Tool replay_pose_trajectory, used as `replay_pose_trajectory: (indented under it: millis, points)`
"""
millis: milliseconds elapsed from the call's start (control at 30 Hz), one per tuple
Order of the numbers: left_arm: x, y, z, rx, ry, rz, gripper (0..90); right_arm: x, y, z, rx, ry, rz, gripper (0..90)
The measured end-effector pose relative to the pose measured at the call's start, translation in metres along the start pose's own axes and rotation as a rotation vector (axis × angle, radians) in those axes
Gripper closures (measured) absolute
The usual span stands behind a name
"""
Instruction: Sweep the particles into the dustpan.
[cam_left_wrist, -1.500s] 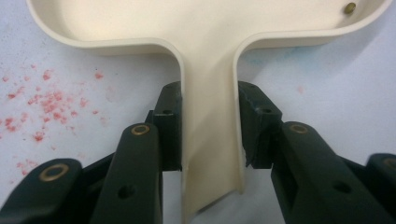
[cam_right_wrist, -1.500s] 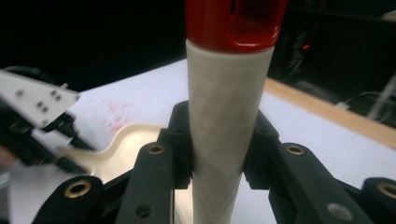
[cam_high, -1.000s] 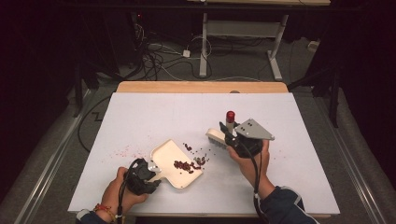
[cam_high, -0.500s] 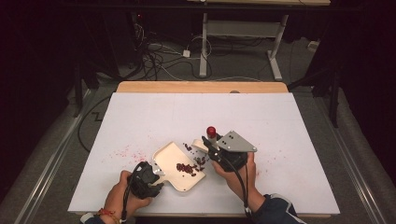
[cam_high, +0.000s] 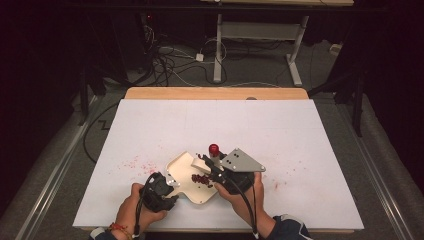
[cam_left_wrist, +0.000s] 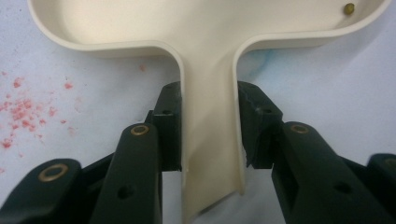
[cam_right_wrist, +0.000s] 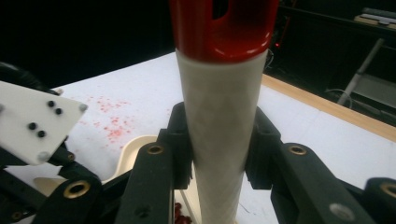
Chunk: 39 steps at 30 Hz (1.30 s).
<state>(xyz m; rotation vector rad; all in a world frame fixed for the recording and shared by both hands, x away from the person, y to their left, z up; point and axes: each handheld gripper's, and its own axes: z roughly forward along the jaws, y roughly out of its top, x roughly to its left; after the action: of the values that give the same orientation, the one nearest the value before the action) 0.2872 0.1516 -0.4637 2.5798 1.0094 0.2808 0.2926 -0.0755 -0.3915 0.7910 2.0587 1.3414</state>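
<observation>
Hiding the lower end of a white cylinder (cam_right_wrist: 219, 135), the right tongs (cam_high: 216, 169) clamp both black jaws flat against its matte, faintly ribbed sides. Topped by a glossy red cap (cam_right_wrist: 223, 28) with a hole in its wall; cap cut off at the upper edge of the right gripper view, so its full shape cannot be told. Seen from the high view as a small red knob (cam_high: 214, 149) standing just above the grey three-cornered plate (cam_high: 242, 161).

Gripped on its narrow handle (cam_left_wrist: 208, 140) by the left tongs (cam_high: 170, 186), jaws pressed to both handle edges: a smooth cream plastic scoop tray (cam_high: 188, 175), shallow, with rounded corners and a raised rim. Lies on the white counter (cam_high: 300, 135) near its front edge, between the 2 hands. Far part of the tray cut off in the left gripper view; 1 small olive bead (cam_left_wrist: 349, 7) near its rim.

Heaped inside the tray by the right tongs, a cluster of dark red pieces (cam_high: 201, 179), too small to identify. Scattered on the counter to the left, pink-red specks (cam_high: 131, 163), grainy and faint. Partly covered by the tongs: both hands.
</observation>
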Motion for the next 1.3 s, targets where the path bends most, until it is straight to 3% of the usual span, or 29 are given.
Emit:
replay_pose_trajectory:
  millis: [233, 467, 667, 867, 1033, 1200, 1300]
  points:
    - [0.001, 0.0, 0.001, -0.002, -0.003, -0.002, 63.0, -0.003, 0.003, -0.001, -0.034, 0.011, 0.024, 69.4]
    - [0.003, 0.0, 0.001, -0.004, -0.011, -0.002, 63.1, -0.016, 0.006, -0.001, -0.082, 0.031, 0.079, 69.4]
    - [0.003, -0.001, 0.001, -0.012, -0.012, 0.001, 63.0, -0.032, 0.011, -0.009, -0.112, 0.051, 0.085, 69.4]
    - [0.004, -0.002, 0.001, -0.014, -0.019, 0.001, 63.1, -0.051, 0.013, -0.029, -0.094, 0.021, 0.041, 69.4]
    - [0.003, -0.002, 0.001, -0.015, -0.014, 0.004, 63.1, -0.066, 0.002, -0.04, -0.03, -0.036, -0.002, 69.3]
    - [0.004, -0.002, 0.002, -0.014, -0.021, -0.001, 63.1, -0.076, -0.013, -0.06, 0.012, -0.054, 0.012, 69.3]
    - [0.005, -0.002, 0.002, -0.013, -0.024, 0.0, 63.1, -0.071, -0.021, -0.062, 0.019, -0.014, 0.042, 69.4]
